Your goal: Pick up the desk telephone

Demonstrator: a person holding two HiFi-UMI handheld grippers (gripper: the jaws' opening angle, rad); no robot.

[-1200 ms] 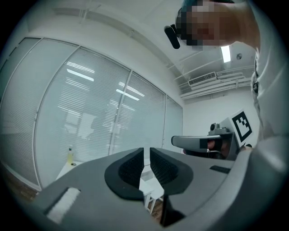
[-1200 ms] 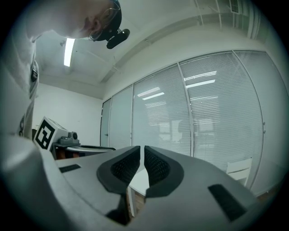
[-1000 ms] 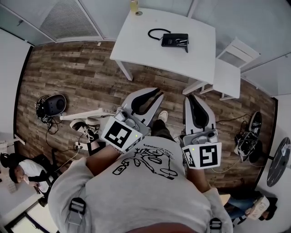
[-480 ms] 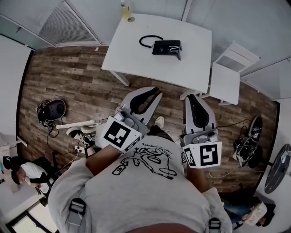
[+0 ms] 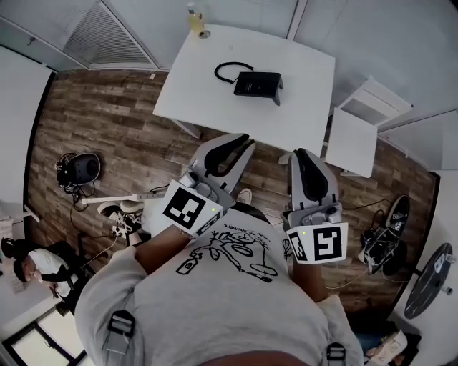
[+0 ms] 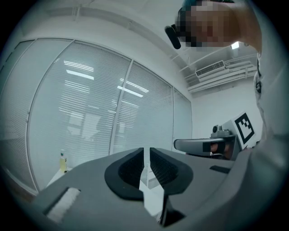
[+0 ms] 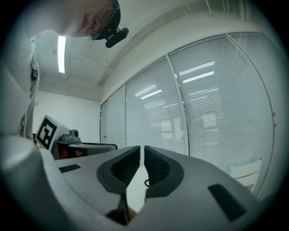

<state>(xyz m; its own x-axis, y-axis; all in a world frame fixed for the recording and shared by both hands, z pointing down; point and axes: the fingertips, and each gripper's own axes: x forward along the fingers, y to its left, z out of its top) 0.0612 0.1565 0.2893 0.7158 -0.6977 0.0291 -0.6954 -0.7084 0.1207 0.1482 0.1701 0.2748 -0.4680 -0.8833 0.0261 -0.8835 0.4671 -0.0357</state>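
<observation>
The black desk telephone (image 5: 257,83) lies on the white table (image 5: 308,107), with its coiled cord (image 5: 223,69) looping off its left side. Both grippers are held level in front of me, short of the table's near edge and well apart from the phone. My left gripper (image 5: 241,141) has its jaws almost together with nothing between them (image 6: 146,151). My right gripper (image 5: 300,154) is shut and empty (image 7: 142,150). In the right gripper view a thin dark loop (image 7: 146,182) shows on the tabletop just past the jaws.
A small yellow bottle (image 5: 195,21) stands at the table's far left corner. A white chair (image 5: 354,132) sits at the table's right. On the wood floor are a black bag with cables (image 5: 84,166) at left and shoes (image 5: 383,236) at right. A seated person (image 5: 32,268) is at lower left.
The table and telephone have drawn nearer in the head view as both grippers moved forward toward them. Both pairs of jaws stayed shut and empty.
</observation>
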